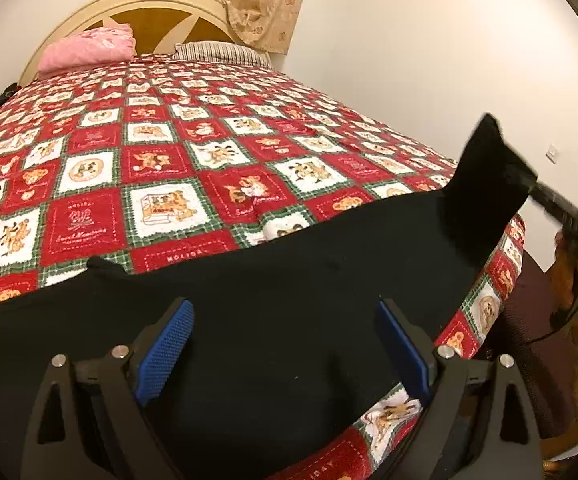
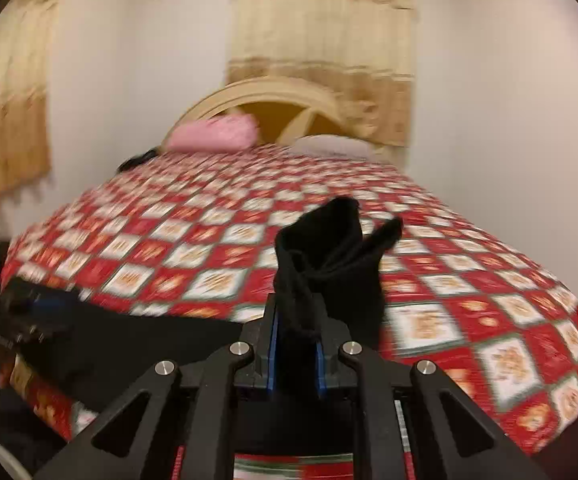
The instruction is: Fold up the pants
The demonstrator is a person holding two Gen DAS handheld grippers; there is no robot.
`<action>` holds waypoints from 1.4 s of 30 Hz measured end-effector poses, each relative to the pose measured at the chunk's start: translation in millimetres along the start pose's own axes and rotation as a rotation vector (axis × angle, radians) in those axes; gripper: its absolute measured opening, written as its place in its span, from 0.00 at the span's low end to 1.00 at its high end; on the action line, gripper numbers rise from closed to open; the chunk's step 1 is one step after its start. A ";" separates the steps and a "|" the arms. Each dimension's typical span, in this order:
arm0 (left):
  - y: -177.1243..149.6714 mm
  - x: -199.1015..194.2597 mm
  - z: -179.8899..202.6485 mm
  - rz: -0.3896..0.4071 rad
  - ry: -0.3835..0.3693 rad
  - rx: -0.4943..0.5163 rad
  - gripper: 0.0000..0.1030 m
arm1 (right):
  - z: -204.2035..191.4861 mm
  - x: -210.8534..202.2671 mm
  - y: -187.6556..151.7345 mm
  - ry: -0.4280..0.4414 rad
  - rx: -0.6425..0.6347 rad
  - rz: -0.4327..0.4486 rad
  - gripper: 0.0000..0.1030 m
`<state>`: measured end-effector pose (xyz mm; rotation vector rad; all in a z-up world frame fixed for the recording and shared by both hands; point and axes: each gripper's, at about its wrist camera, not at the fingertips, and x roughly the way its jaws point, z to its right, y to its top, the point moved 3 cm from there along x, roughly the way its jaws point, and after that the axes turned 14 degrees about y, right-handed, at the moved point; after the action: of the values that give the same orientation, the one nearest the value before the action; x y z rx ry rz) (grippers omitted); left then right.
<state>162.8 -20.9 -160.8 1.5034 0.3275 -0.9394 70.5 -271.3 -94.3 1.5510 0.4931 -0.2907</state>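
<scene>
Black pants lie across the near edge of the bed, stretched from left to right. My left gripper hovers just over the middle of them, jaws wide open, blue pads on either side with nothing pinched. At the right, my right gripper is shut on one end of the pants and holds it lifted off the bed. In the right wrist view that bunched black end sticks up from between the closed fingers of the right gripper. The left gripper shows blurred at the far left.
A red, white and green checked quilt covers the bed. A pink pillow and a striped pillow lie by the arched headboard. White wall runs along the right side. A person's hand holds the right gripper.
</scene>
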 end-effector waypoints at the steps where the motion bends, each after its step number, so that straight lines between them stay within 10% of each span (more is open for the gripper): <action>1: -0.7 0.5 -1.3 -0.001 -0.005 -0.005 0.91 | -18.0 13.4 -3.8 0.025 -0.035 -0.025 0.14; 10: -6.3 10.0 6.1 -0.030 -0.040 -0.015 0.91 | -82.7 101.7 -68.9 0.106 -0.157 -0.254 0.15; 14: -2.2 18.2 25.5 -0.038 -0.077 -0.002 0.91 | -82.8 93.9 -78.2 0.185 -0.143 -0.274 0.46; 27: 29.2 52.0 113.1 -0.087 -0.223 0.016 0.77 | -16.3 5.9 -80.8 0.164 -0.001 -0.004 0.57; 32: 33.2 73.6 118.0 -0.133 -0.190 -0.039 0.62 | -7.7 4.2 -83.9 0.144 0.046 0.060 0.60; 36: 34.6 71.9 118.1 -0.135 -0.179 -0.044 0.16 | 7.7 -0.3 -83.0 0.137 0.120 0.093 0.62; 42: 41.1 40.7 102.9 -0.109 -0.230 -0.080 0.13 | 36.5 -9.8 -84.7 0.084 0.242 0.147 0.66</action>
<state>179.9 -137.2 -150.4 1.3002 0.2785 -1.1608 25.9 -310.0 -165.9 1.8316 0.4179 -0.1767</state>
